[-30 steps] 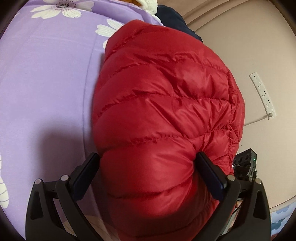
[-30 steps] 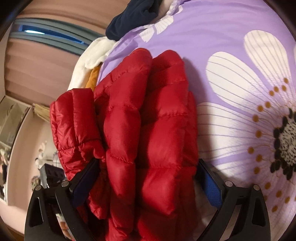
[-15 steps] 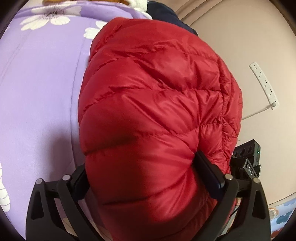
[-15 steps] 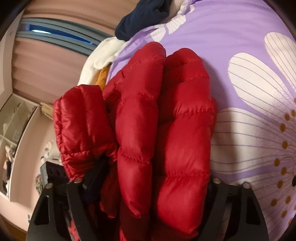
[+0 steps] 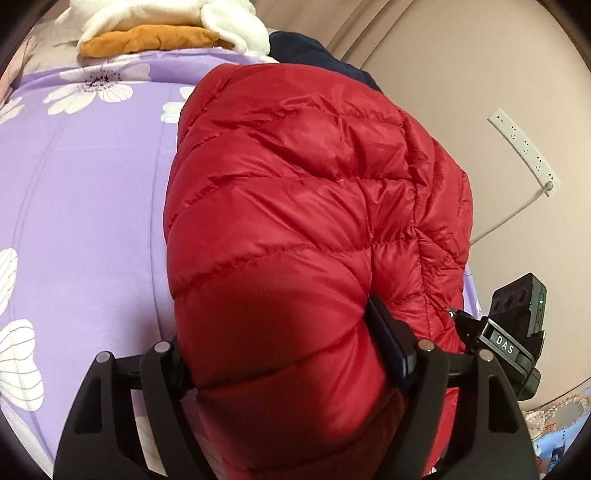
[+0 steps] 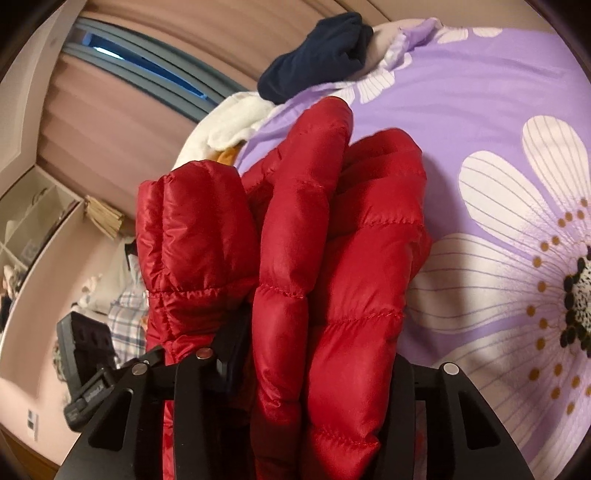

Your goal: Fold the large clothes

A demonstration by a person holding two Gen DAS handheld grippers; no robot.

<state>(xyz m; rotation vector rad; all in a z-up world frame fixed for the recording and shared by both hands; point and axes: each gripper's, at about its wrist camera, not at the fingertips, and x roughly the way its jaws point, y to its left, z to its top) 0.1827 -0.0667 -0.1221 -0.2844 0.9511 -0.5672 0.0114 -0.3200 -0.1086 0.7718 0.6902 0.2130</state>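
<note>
A red puffer jacket (image 5: 295,203) lies bunched on a purple flowered bedsheet (image 5: 92,184). My left gripper (image 5: 280,339) has a thick quilted roll of it between its jaws, which are closing; the right finger (image 5: 388,343) digs into the padding and the left one is hidden behind the bulge. In the right wrist view, several folds of the jacket (image 6: 332,240) stand between the jaws of my right gripper (image 6: 314,350), which are closing tight on them. A sleeve (image 6: 192,229) hangs outside to the left.
White and orange clothes (image 5: 166,22) and a navy garment (image 6: 321,48) lie at the bed's far end. A power strip (image 5: 524,147) hangs on the wall right of the bed. Curtains and a shelf (image 6: 29,221) stand left in the right wrist view.
Both grippers have narrowed onto the jacket and lifted a little. The jacket bulges higher, and the far clothes pile has come into the left wrist view.
</note>
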